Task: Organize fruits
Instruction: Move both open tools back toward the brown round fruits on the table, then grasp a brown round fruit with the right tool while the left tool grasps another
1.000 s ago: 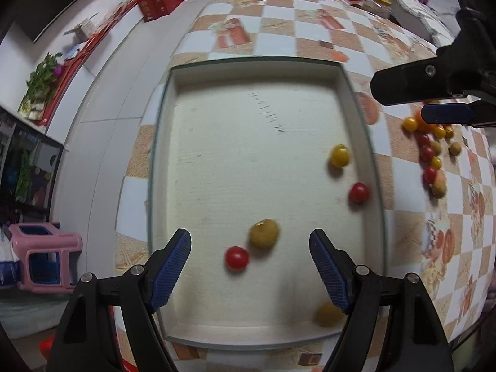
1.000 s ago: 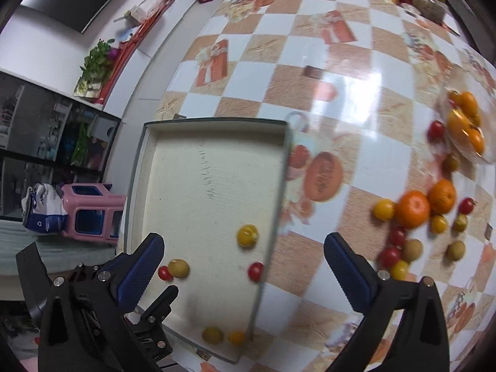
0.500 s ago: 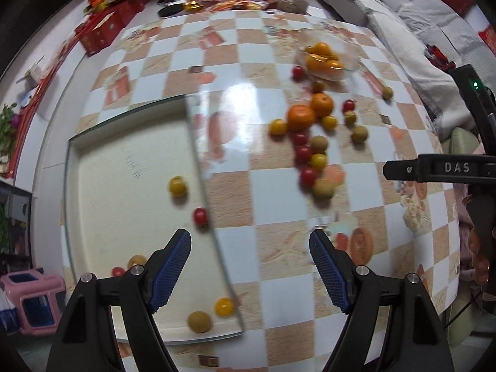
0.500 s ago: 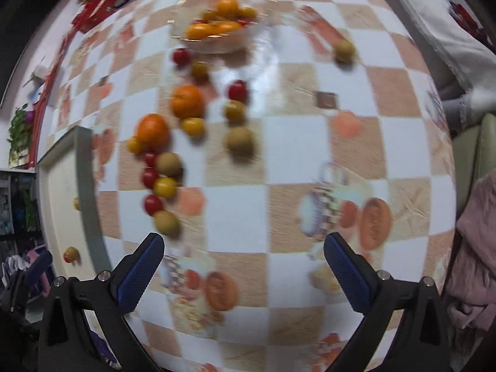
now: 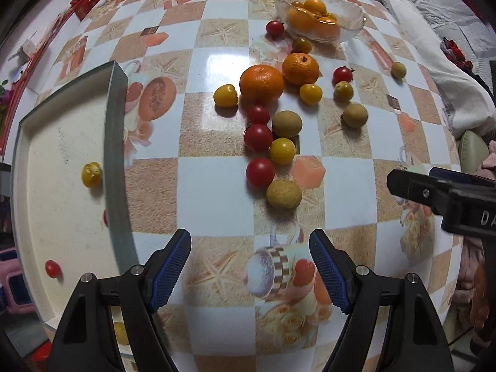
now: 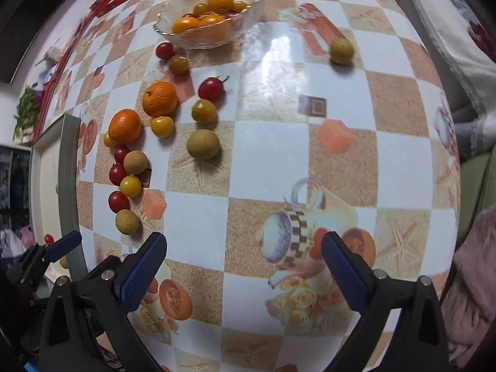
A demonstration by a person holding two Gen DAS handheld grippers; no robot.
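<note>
My left fingers (image 5: 250,265) stood apart, empty above the counter (image 5: 217,186); my right fingers (image 6: 245,262), just narrowing, held nothing beside the scattered fruits (image 6: 203,144).

My two wrist cameras look straight down on the table (image 5: 217,192), fairly near. Both views share the fruit cluster (image 5: 272,142), bowl (image 6: 248,9) at 12 o'clock, tray (image 5: 117,142) at 9.
</note>
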